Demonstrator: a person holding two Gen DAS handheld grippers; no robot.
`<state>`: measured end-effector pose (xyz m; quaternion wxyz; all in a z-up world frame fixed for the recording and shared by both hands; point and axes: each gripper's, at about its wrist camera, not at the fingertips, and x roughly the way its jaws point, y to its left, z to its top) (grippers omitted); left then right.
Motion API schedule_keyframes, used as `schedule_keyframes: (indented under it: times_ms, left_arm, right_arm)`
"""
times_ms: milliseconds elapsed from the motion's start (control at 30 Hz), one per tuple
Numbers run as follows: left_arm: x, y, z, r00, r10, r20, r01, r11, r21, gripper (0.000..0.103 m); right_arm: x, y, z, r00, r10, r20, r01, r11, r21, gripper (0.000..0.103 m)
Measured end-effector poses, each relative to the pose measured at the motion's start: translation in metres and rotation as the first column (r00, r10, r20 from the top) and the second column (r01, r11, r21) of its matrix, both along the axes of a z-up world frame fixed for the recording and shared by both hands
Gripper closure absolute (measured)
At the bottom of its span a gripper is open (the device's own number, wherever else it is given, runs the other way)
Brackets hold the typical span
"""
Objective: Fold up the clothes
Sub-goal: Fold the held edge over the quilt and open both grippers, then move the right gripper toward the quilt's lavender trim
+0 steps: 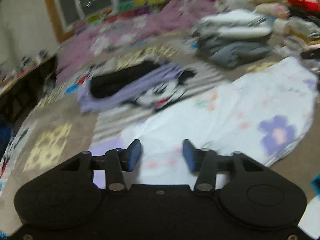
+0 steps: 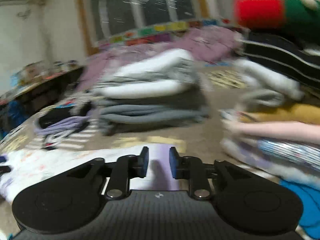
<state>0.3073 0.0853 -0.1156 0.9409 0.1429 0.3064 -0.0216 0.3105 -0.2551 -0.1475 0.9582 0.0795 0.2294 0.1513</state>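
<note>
Lying flat, white floral garment (image 1: 230,116), long axis toward folded stack (image 1: 234,38).

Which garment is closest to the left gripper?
The white floral-print cloth, spread flat directly under the open left gripper. The lavender-and-black garment and the grey-white folded stack lie farther back.

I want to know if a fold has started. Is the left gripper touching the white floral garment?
Cannot tell. In the left wrist view the open left gripper sits over the white floral garment with nothing between its fingers, but blur hides any contact or gap.
</note>
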Motion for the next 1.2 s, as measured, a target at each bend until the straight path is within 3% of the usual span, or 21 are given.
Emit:
schedule_keyframes:
  times_ms: [33,100,167,200,233,333,433,500,600,667,700,767,867,900,967,1067,1200]
  left_arm:
    - [0.0,0.01,0.0,0.999,0.049,-0.002,-0.049,0.999,-0.004,0.04]
    - [-0.005,0.025,0.008,0.995,0.098,0.013,-0.097,0.993,-0.06,0.04]
    - [-0.011,0.038,0.016,0.983,0.175,0.046,-0.171,0.982,-0.074,0.044]
    - [-0.012,0.043,0.019,0.976,0.208,0.067,-0.203,0.976,-0.08,0.059]
    - [-0.014,0.048,0.022,0.966,0.242,0.088,-0.234,0.968,-0.087,0.063]
    - [-0.017,0.06,0.029,0.943,0.303,0.137,-0.287,0.95,-0.122,0.067]
    - [-0.016,0.062,0.033,0.952,0.265,0.153,-0.233,0.952,-0.196,0.068]
    - [-0.013,0.059,0.029,0.967,0.214,0.14,-0.174,0.952,-0.253,0.068]
    - [0.005,0.041,0.005,0.998,0.064,-0.01,-0.065,0.971,-0.231,0.064]
    - [0.008,0.042,-0.01,0.996,0.081,-0.027,-0.085,0.973,-0.215,0.057]
    - [0.007,0.047,-0.004,0.996,0.089,-0.021,-0.091,0.964,-0.25,0.057]
    - [-0.004,0.048,0.014,0.992,0.091,0.083,-0.066,0.964,-0.258,0.058]
    - [-0.012,0.045,0.025,0.986,0.059,0.153,-0.004,0.942,-0.334,0.058]
    - [-0.013,0.038,0.023,0.988,0.019,0.153,0.034,0.942,-0.334,0.055]
    - [-0.004,0.014,0.008,0.998,-0.03,0.054,0.043,0.969,-0.244,0.053]
    - [0.002,-0.002,-0.01,1.0,-0.026,-0.002,0.026,0.989,-0.143,0.053]
    - [-0.013,-0.021,0.014,0.989,-0.066,0.132,0.084,0.986,-0.141,0.053]
  right_arm:
    - [0.0,0.01,0.0,0.999,0.042,0.009,-0.042,0.999,-0.006,0.071]
    - [-0.001,0.03,-0.003,0.995,0.095,0.01,-0.095,0.995,-0.042,0.065]
    - [-0.001,0.049,-0.008,0.991,0.132,0.0,-0.131,0.987,-0.089,0.064]
    - [-0.002,0.059,-0.01,0.989,0.15,-0.006,-0.15,0.982,-0.112,0.063]
    - [-0.002,0.066,-0.011,0.986,0.166,-0.007,-0.166,0.978,-0.129,0.062]
    - [-0.005,0.07,-0.005,0.979,0.203,0.021,-0.201,0.975,-0.09,0.062]
    - [-0.01,0.081,-0.005,0.968,0.251,0.021,-0.248,0.964,-0.093,0.06]
    - [-0.006,0.09,-0.011,0.964,0.266,-0.033,-0.268,0.954,-0.137,0.053]
    - [0.002,0.087,-0.018,0.967,0.241,-0.08,-0.249,0.962,-0.116,0.054]
    - [0.003,0.08,-0.013,0.971,0.221,-0.09,-0.228,0.97,-0.079,0.056]
    - [0.002,0.076,-0.011,0.973,0.219,-0.078,-0.224,0.973,-0.052,0.056]
    - [-0.002,0.07,-0.006,0.976,0.216,-0.041,-0.216,0.976,-0.002,0.053]
    - [0.004,0.07,-0.011,0.983,0.173,-0.058,-0.176,0.983,-0.051,0.051]
    - [0.009,0.069,-0.018,0.981,0.174,-0.087,-0.178,0.983,-0.046,0.05]
    - [0.013,0.064,-0.02,0.979,0.173,-0.107,-0.176,0.984,-0.021,0.051]
    - [0.007,0.046,-0.007,0.99,0.131,-0.051,-0.129,0.991,0.033,0.051]
    - [0.004,-0.002,-0.001,0.999,-0.028,-0.036,0.033,0.988,0.149,0.051]
